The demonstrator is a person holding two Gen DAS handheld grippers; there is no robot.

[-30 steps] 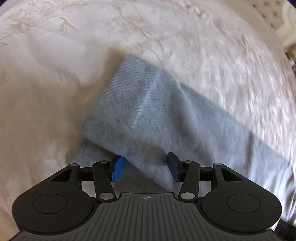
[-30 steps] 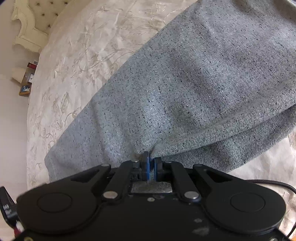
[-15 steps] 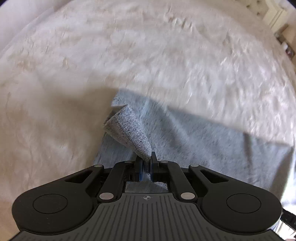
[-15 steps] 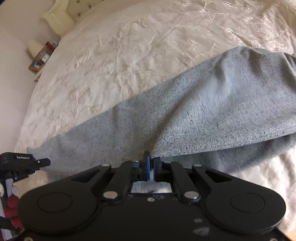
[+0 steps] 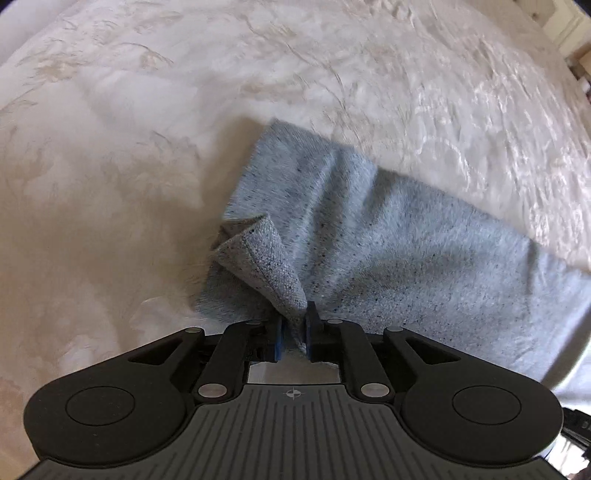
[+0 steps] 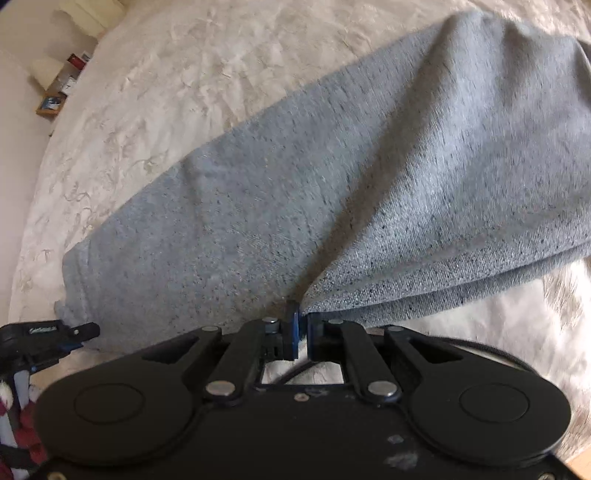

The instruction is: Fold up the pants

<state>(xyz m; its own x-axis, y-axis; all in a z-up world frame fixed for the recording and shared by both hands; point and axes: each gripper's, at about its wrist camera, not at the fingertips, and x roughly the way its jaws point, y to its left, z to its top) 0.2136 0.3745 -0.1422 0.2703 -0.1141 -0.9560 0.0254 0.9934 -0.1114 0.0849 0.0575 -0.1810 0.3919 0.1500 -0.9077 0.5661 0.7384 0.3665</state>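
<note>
Grey knit pants [image 5: 406, 251] lie across a cream bedspread [image 5: 129, 155]. My left gripper [image 5: 294, 325] pinches a folded corner of the leg hem between its blue pads and holds it raised off the bed; its jaws are opening slightly with the cloth still between them. In the right wrist view the pants [image 6: 295, 184] stretch from the lower left to the upper right. There my right gripper [image 6: 301, 321] is shut on the near edge of the cloth, lifting a fold. The left gripper [image 6: 48, 332] shows at the left edge, at the leg's end.
The embroidered bedspread [image 6: 184, 74] surrounds the pants on all sides. A shelf with boxes and books [image 6: 59, 88] stands beyond the bed's far left corner. A red and white sleeve [image 6: 22, 424] shows at the lower left. A pale headboard corner [image 5: 569, 26] sits at the top right.
My left gripper went from open over the leg end to shut on the hem corner, which now stands lifted. The right gripper stayed shut on the cloth while its view swung.
</note>
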